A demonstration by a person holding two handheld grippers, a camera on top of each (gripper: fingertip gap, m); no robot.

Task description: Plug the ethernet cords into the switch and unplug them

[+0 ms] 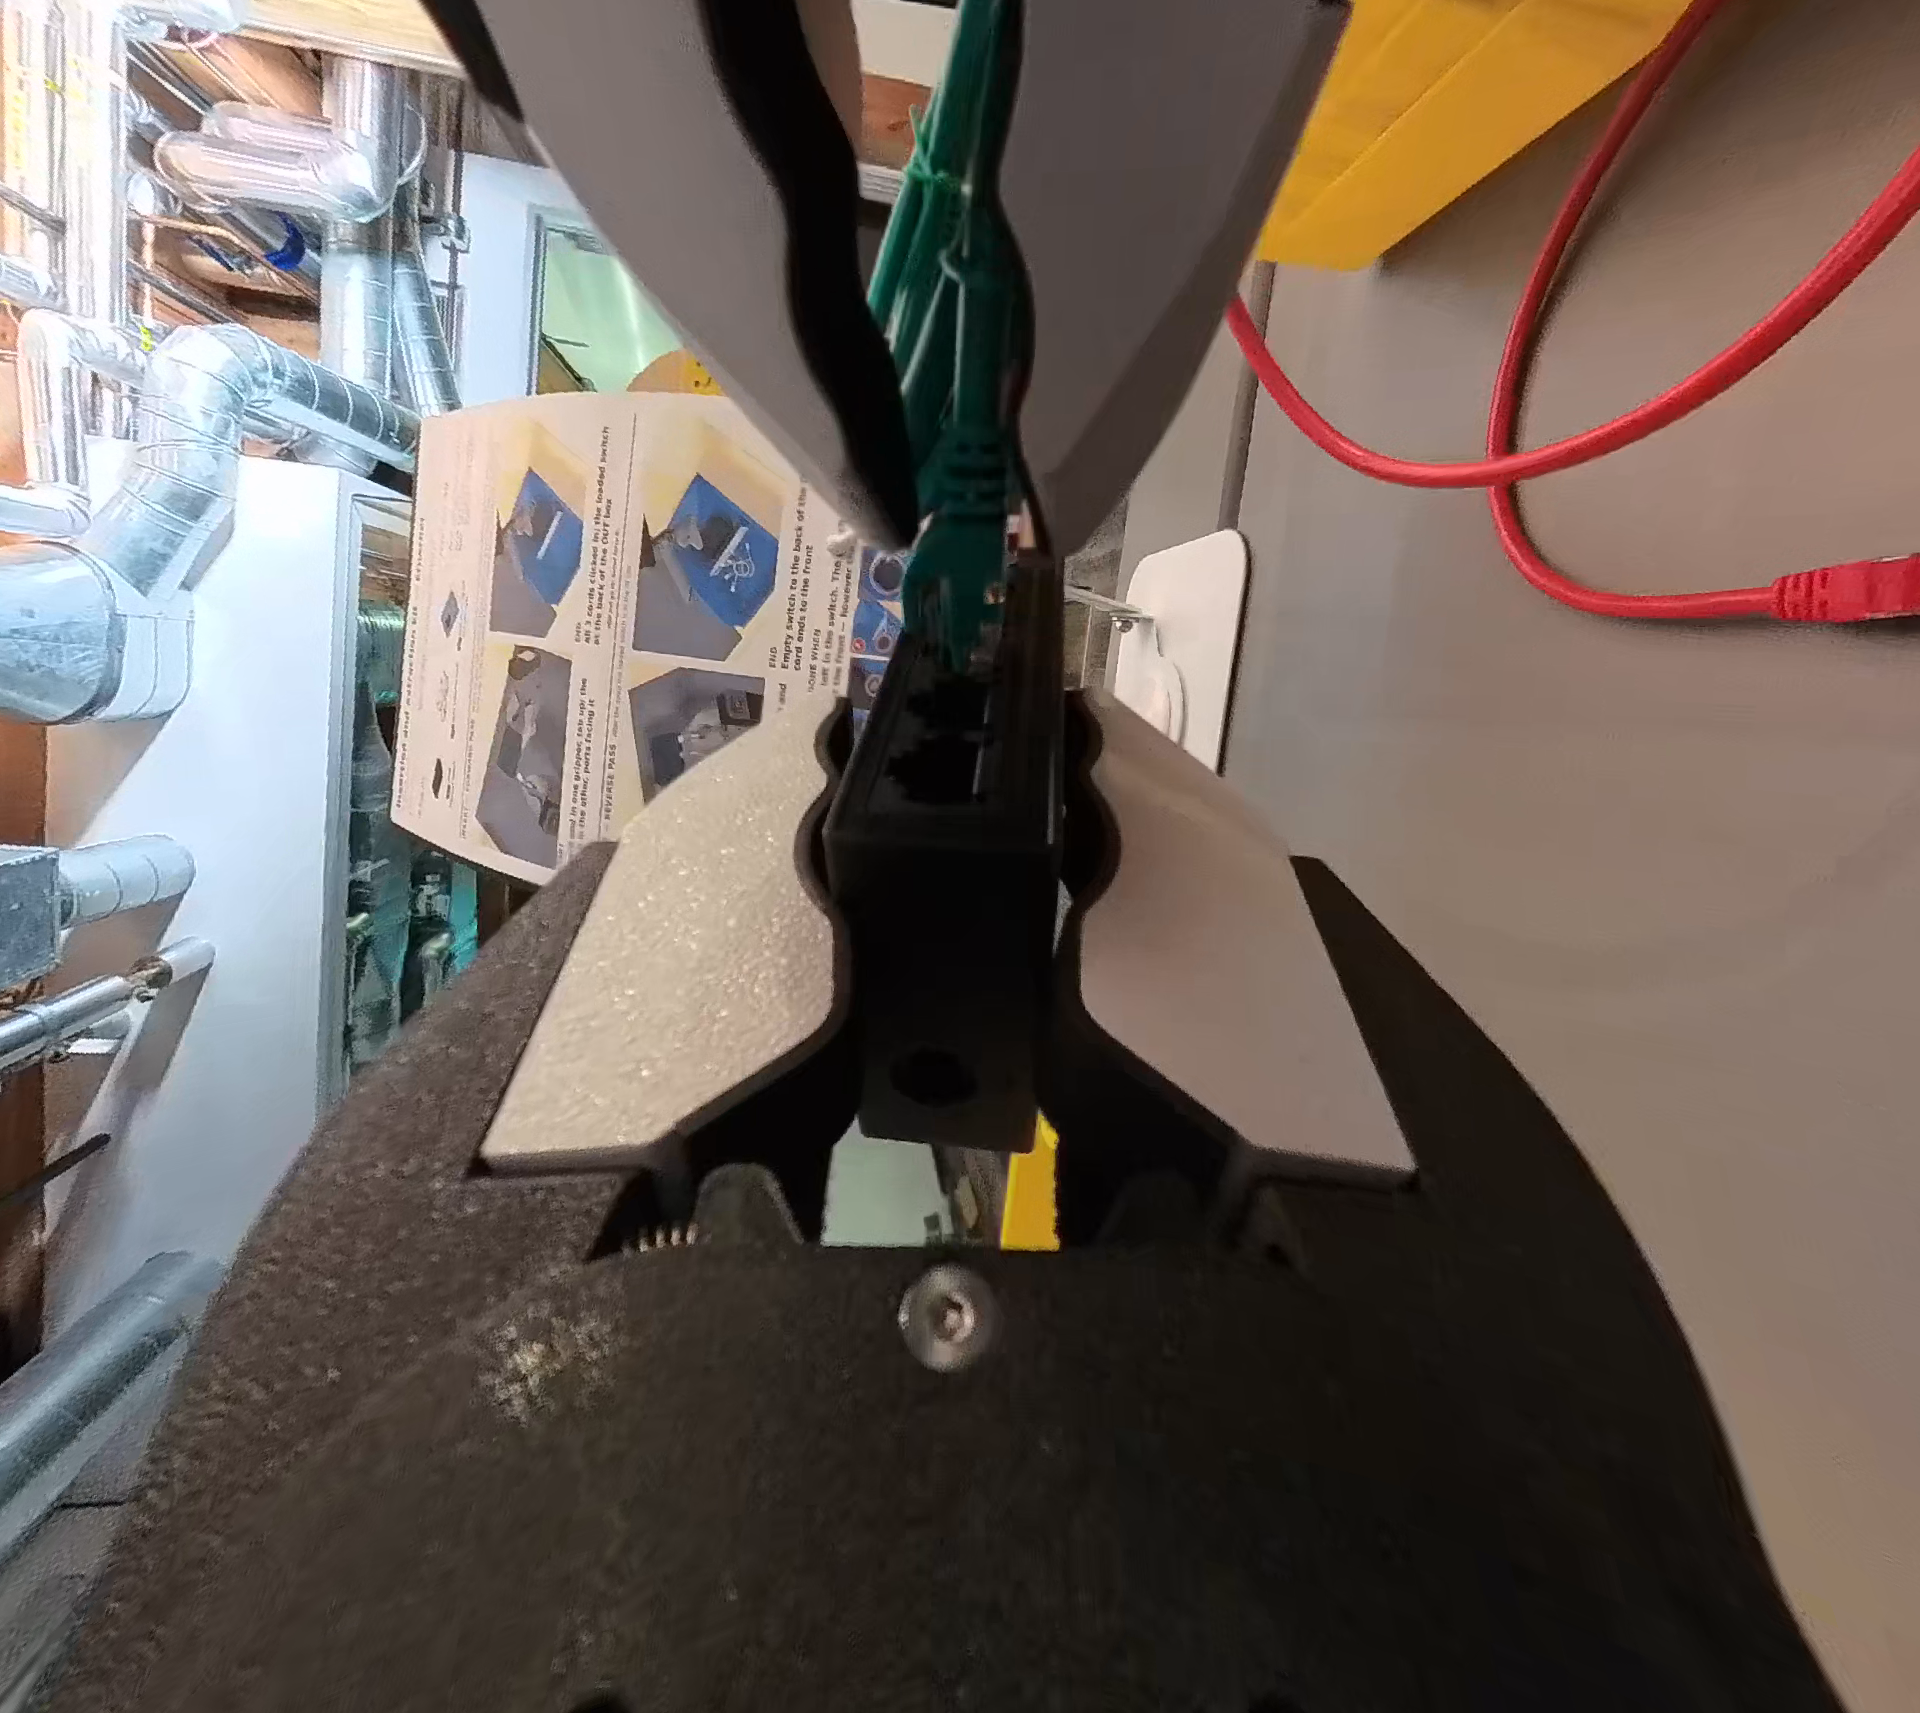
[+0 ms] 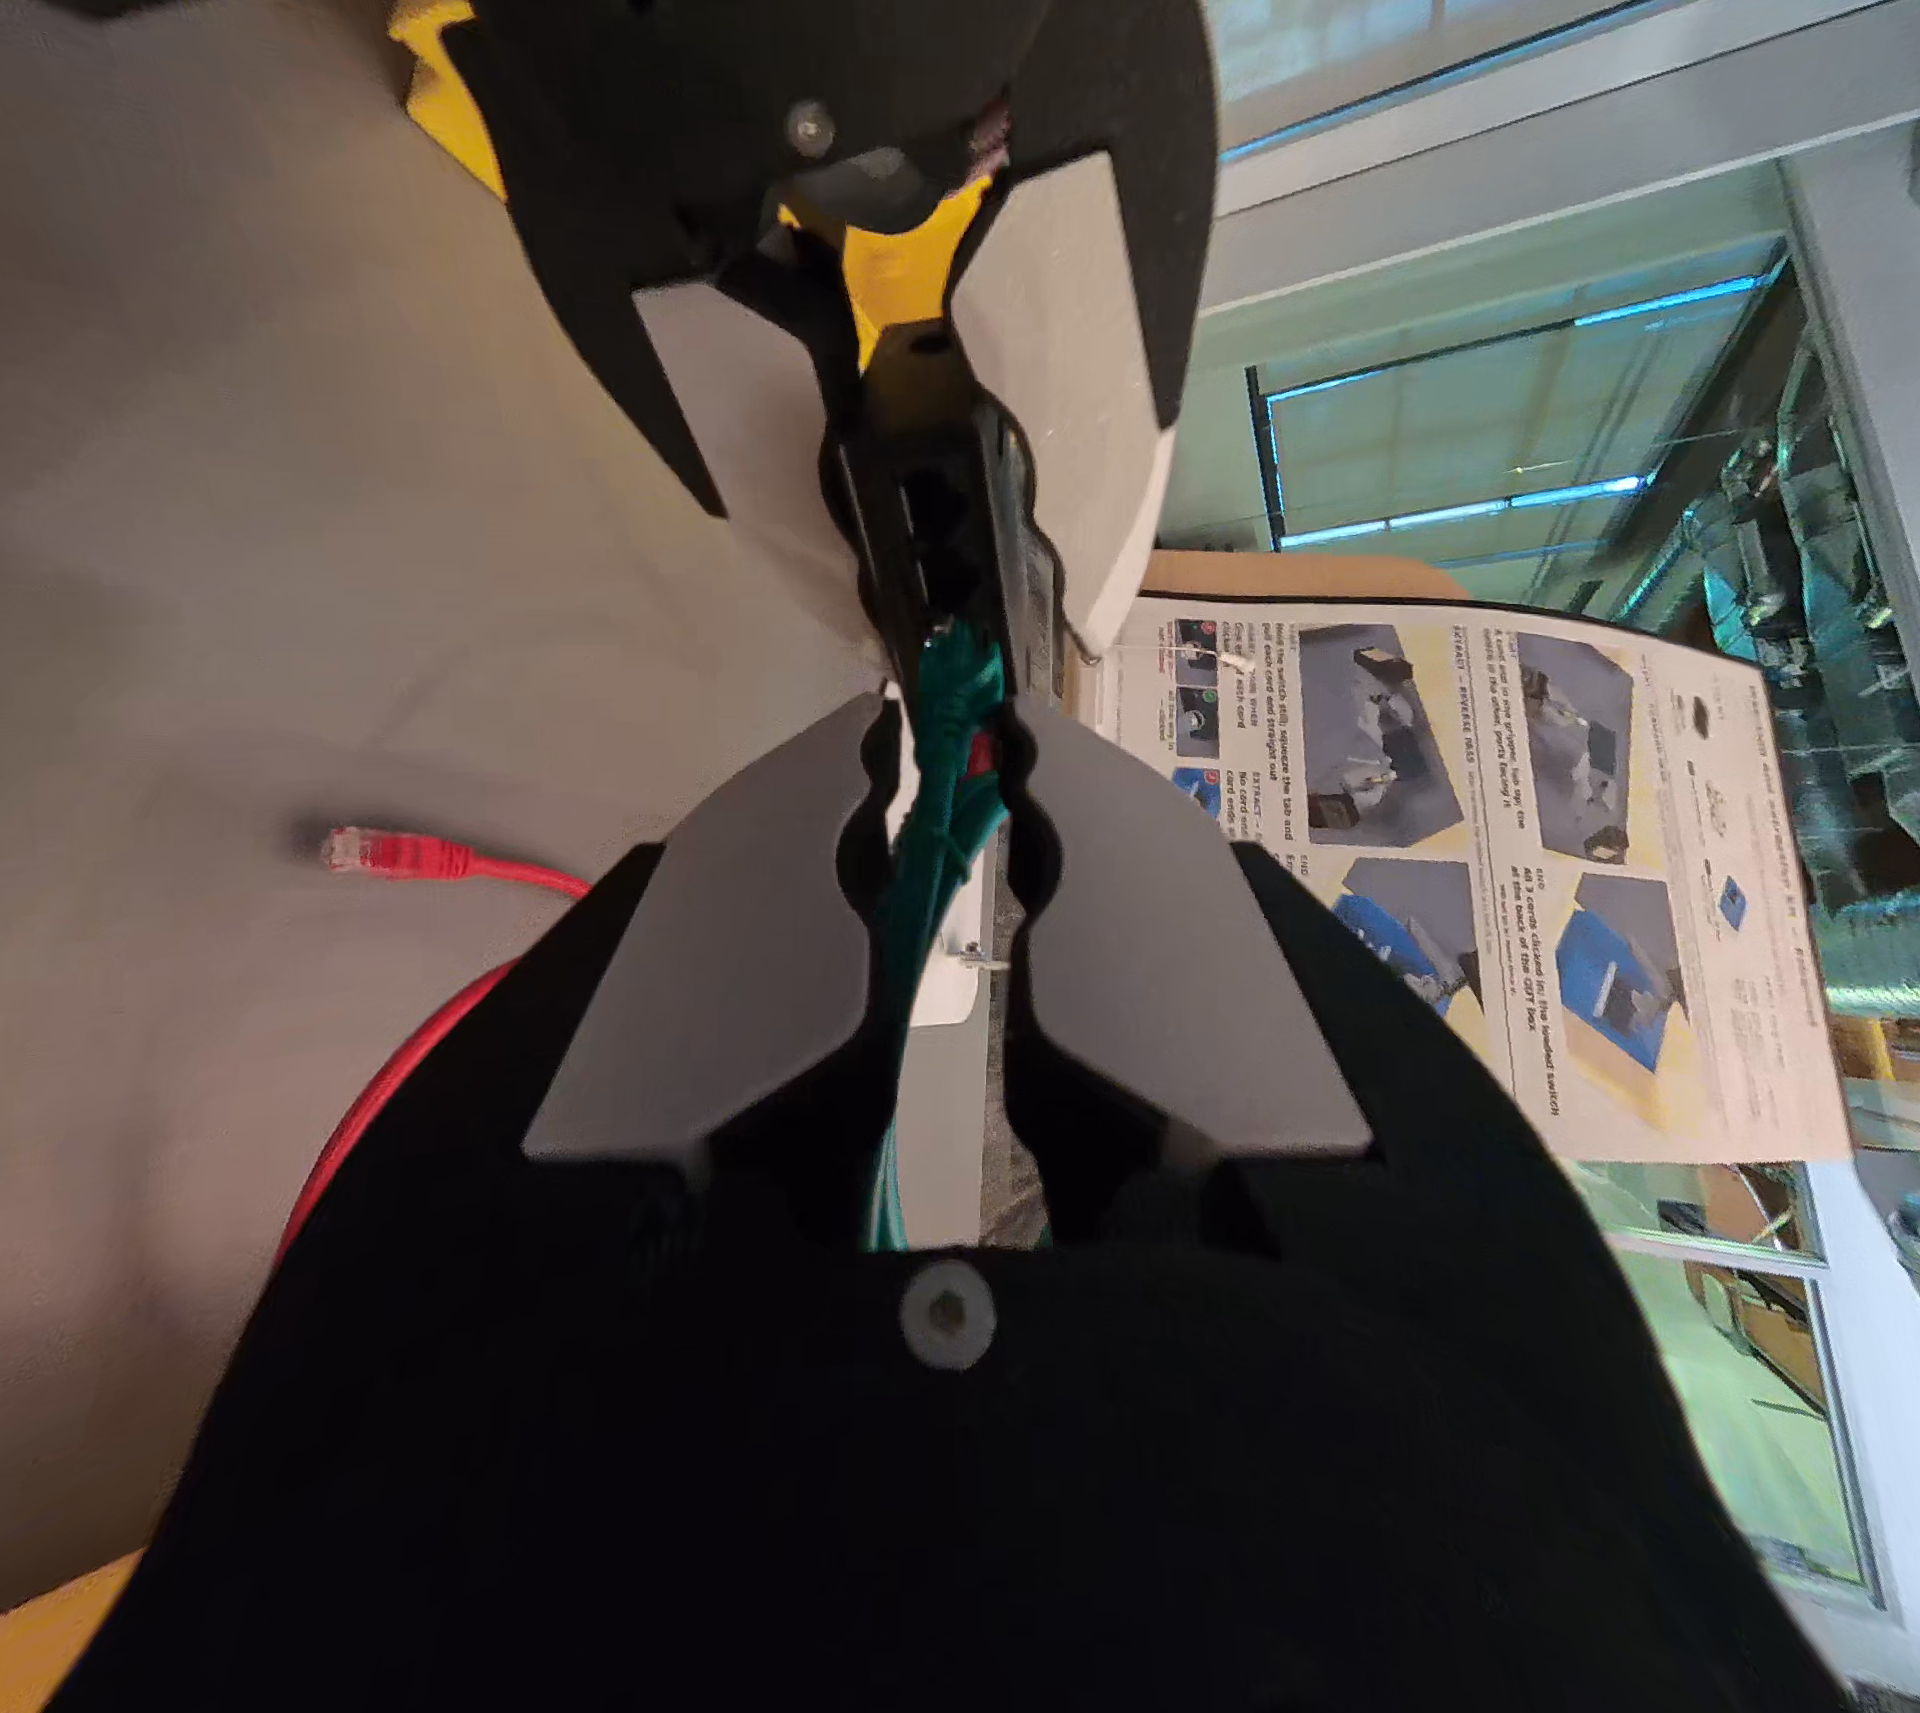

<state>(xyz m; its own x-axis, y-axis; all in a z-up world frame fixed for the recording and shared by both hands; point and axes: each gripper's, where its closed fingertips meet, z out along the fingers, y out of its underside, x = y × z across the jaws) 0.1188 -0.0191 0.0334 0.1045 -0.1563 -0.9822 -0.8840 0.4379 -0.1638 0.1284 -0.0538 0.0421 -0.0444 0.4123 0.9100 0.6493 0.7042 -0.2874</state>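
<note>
Two grippers: the left gripper [image 1: 951, 842] is clamped on the black switch [image 1: 951, 894]; the right gripper [image 2: 951, 728] is closed on the green cord [image 2: 951, 749] just behind its plug.
Switch: held off the table, ports facing the green plug [image 1: 956, 541], which sits at the port nearest the right gripper; whether it is seated cannot be told.
Step, as judged: inserting or withdrawing the green plug.
Technique: keep the plug square to its port, hold the switch rigid, move straight along the port axis.
Red cord [image 1: 1558, 458]: beside the switch, loose on the grey table [image 1: 1558, 936], its plug free.
Surroundings: instruction sheet [image 2: 1455, 884] beyond the switch; yellow bin [image 1: 1558, 1] above the red cord; silver ducts [image 1: 156, 468] far behind.
</note>
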